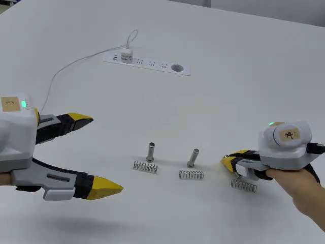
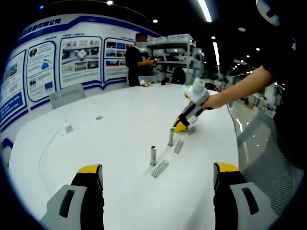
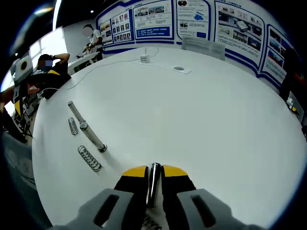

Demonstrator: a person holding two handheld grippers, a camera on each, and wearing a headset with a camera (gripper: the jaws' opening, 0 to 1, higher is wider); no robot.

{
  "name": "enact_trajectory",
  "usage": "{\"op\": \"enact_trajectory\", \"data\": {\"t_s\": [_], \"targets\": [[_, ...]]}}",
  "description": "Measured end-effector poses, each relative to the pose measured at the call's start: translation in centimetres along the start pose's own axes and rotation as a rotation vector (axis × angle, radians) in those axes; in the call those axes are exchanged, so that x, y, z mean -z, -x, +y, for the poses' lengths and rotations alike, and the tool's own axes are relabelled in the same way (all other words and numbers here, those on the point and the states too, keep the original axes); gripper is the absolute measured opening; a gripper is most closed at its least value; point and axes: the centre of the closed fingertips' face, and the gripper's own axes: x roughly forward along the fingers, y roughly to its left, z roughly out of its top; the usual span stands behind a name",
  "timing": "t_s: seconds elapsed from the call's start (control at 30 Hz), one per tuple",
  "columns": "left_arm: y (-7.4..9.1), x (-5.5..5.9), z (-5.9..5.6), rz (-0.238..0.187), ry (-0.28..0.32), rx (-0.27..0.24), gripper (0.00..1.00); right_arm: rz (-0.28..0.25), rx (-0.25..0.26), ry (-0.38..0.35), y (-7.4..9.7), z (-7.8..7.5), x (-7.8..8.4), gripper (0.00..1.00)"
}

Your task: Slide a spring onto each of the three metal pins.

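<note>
1. Right hand-held gripper (image 3: 154, 173) sat at 4 o'clock in the head view, carried by a hand (image 1: 297, 179). Its jaws were closed down on a metal pin, the third pin (image 3: 154, 189), which ran lengthwise between the yellow tips in the right gripper view.
2. Left hand-held gripper (image 1: 105, 153) sat at 9 o'clock in the head view. Its jaws were spread wide with nothing between them, and its tips pointed toward 3 o'clock.
3. Two more pins stood upright on the white surface (image 1: 228, 101), between the two grippers and clear of both: left pin (image 1: 151, 151) and middle pin (image 1: 193, 157).
4. Left spring (image 1: 145, 166) lay flat just at 6 o'clock of the left pin. Middle spring (image 1: 191, 175) lay flat just at 6 o'clock of the middle pin. Whether either spring touched its pin's base could not be told.
5. Right spring (image 1: 244, 185) lay flat on the surface just at 6 o'clock of the right hand-held gripper's tips.
6. Power strip (image 1: 152, 64) lay at 12 o'clock of the pins, well apart from them. A white plug (image 1: 126, 55) sat near its 9 o'clock end, and a thin cable (image 1: 76, 63) ran off toward 8 o'clock.
</note>
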Motion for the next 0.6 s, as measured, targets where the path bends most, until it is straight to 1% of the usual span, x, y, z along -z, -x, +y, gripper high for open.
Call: {"op": "enact_trajectory", "data": {"t_s": [0.13, 0.2, 0.27, 0.47, 0.6], "targets": [[0.0, -0.2, -0.2, -0.002, -0.003, 0.01, 0.98, 0.017, 0.002, 0.003, -0.1, 0.0, 0.0, 0.12], [0.0, -0.4, -0.1, -0.002, -0.013, 0.009, 0.98, 0.022, -0.003, 0.003, -0.1, 0.1, 0.0, 0.1], [0.1, -0.6, 0.0, -0.009, -0.008, 0.006, 0.98, 0.032, 0.001, 0.006, -0.2, 0.1, 0.0, 0.09], [0.1, -1.2, 0.0, -0.021, -0.018, 0.006, 0.98, 0.076, 0.013, -0.012, -0.3, 0.0, 0.0, 0.09], [0.2, -1.4, -0.2, -0.02, -0.029, 0.01, 0.98, 0.091, 0.014, -0.023, -0.3, 0.0, 0.1, 0.08]]}}
